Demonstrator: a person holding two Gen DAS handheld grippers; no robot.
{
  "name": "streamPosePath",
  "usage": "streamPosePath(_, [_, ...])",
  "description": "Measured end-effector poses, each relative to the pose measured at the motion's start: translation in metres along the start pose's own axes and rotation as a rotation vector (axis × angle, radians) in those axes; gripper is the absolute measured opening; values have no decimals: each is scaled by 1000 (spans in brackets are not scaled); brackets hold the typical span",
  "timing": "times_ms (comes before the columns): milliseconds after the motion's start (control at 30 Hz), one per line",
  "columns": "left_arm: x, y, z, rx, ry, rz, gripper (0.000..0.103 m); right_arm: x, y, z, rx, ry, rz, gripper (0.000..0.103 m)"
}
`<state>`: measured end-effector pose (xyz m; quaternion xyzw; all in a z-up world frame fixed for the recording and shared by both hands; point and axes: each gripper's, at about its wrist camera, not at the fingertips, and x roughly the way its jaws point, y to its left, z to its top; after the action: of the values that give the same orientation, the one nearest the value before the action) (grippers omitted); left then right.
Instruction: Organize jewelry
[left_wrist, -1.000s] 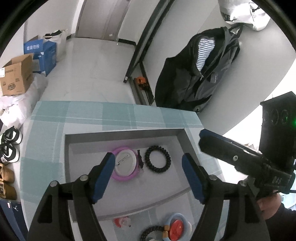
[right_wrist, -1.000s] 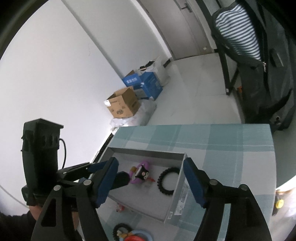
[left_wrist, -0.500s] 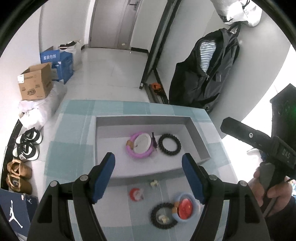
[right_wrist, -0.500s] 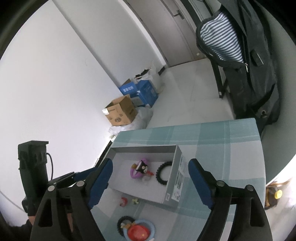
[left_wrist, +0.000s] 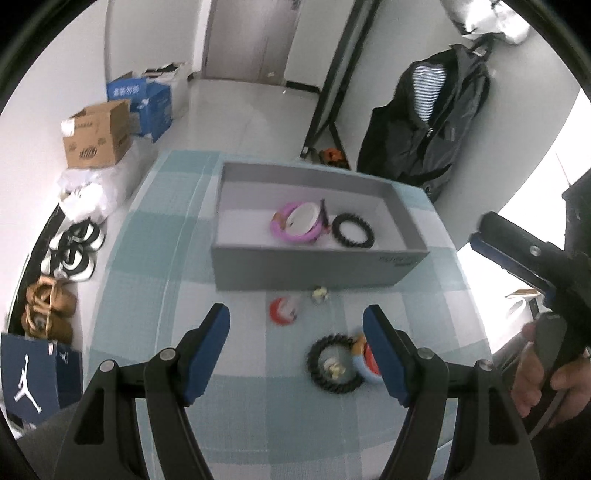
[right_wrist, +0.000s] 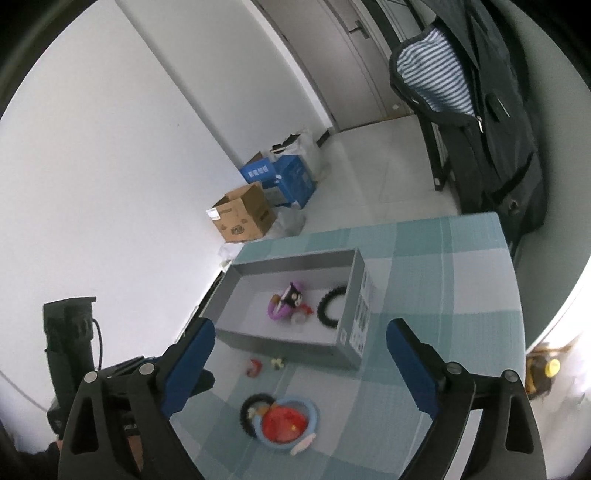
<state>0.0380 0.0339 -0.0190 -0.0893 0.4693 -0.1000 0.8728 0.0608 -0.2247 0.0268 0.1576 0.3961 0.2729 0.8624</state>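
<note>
A grey open box (left_wrist: 317, 271) (right_wrist: 352, 328) stands on the checked table. Inside lie a pink ring piece with a white disc (left_wrist: 295, 221) (right_wrist: 284, 304) and a black bead bracelet (left_wrist: 352, 235) (right_wrist: 328, 305). In front of the box lie a small red item (left_wrist: 281, 311) (right_wrist: 254, 367), a tiny yellow-white charm (left_wrist: 319, 294) (right_wrist: 277, 363), a black bead bracelet (left_wrist: 330, 367) (right_wrist: 249, 406) and a blue ring with a red centre (left_wrist: 365, 360) (right_wrist: 288, 422). My left gripper (left_wrist: 297, 354) and right gripper (right_wrist: 297, 365) are both open and empty, above the table's near side.
The table has a teal checked cloth (left_wrist: 155, 258) (right_wrist: 443, 280). Off its left edge are shoes (left_wrist: 74, 251), cardboard and blue boxes (left_wrist: 99, 136) (right_wrist: 243, 218) and a shopping bag (left_wrist: 35, 373). A dark jacket (left_wrist: 428, 122) (right_wrist: 491, 110) hangs beyond the far side.
Both grippers have pulled back and up from over the box toward the near side. The loose pieces in front of the box have come into fuller view. Both stay open.
</note>
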Motion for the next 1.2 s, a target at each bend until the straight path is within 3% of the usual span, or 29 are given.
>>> streamPosePath(233, [20,13,-3,-50,56,-33,70,-1,5,-19,2,27,-10,99])
streamPosePath(400, [26,8,0,-8,42,-19,69,5,6,-34,10,71,-50,99])
streamPosePath(533, [34,10,-1,-19,60,-19,53,8,1,-42,34,92,-76,99])
streamPosePath(600, [40,12,-2,-19,71,-11,39,10,-1,-43,41,99,-85,99])
streamPosePath(867, [46,12,2,-7,83,-3,33,15,0,-47,37,120,-103,99])
streamPosePath(1067, [50,5,2,23,92,5,16,19,0,-49,32,132,-113,99])
streamPosePath(1200, [47,3,4,48,88,13,12,22,-1,-50,42,132,-99,99])
